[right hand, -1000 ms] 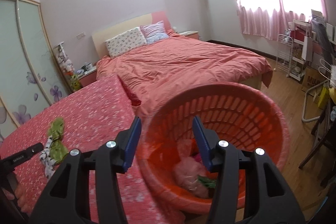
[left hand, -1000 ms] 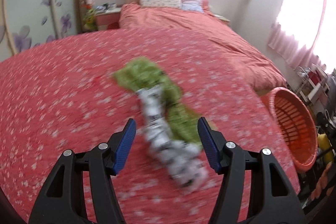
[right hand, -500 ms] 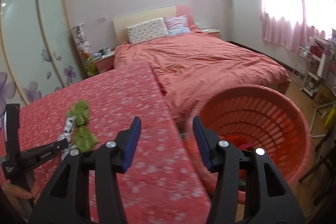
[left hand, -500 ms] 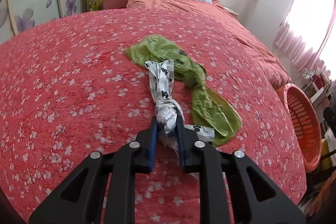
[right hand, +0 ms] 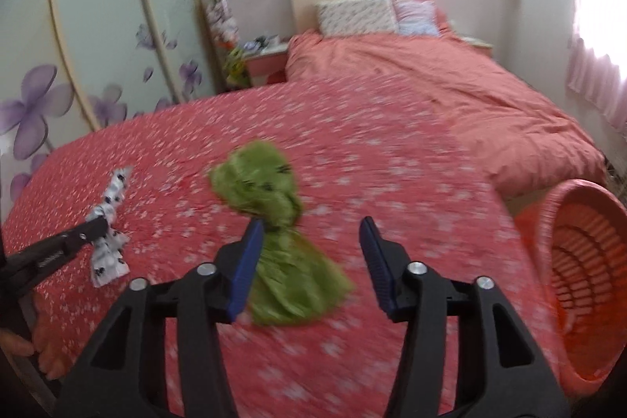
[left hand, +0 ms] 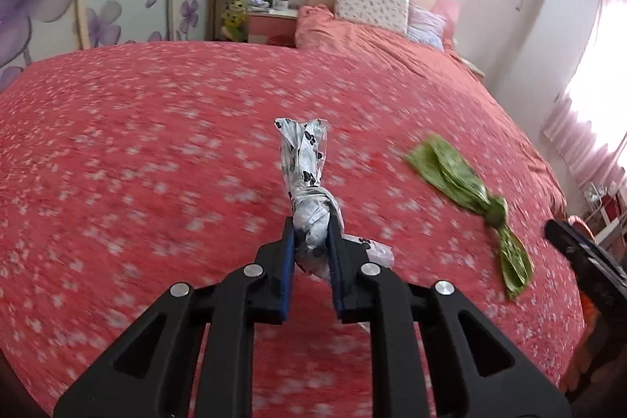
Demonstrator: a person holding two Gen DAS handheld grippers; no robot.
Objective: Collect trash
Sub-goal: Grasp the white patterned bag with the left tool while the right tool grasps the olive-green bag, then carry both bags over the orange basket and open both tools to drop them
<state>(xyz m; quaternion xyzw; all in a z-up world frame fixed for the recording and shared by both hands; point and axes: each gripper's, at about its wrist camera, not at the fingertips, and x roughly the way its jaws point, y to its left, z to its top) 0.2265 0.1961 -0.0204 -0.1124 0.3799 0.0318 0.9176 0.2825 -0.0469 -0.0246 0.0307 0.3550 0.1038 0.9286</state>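
Two bags: left hand-held gripper [left hand: 312, 241] clamps white knotted bag [left hand: 309, 183]; right hand-held gripper [right hand: 311, 245] open (green bag [right hand: 274, 222] between).

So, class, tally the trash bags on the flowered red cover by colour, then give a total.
White bag with black paw prints: 1
Green bag: 1
Total: 2

A home bedroom: a made bed [right hand: 450, 96] with pillows [right hand: 356, 14], nightstand [right hand: 266, 59] and flower-printed wardrobe doors [right hand: 98, 38].
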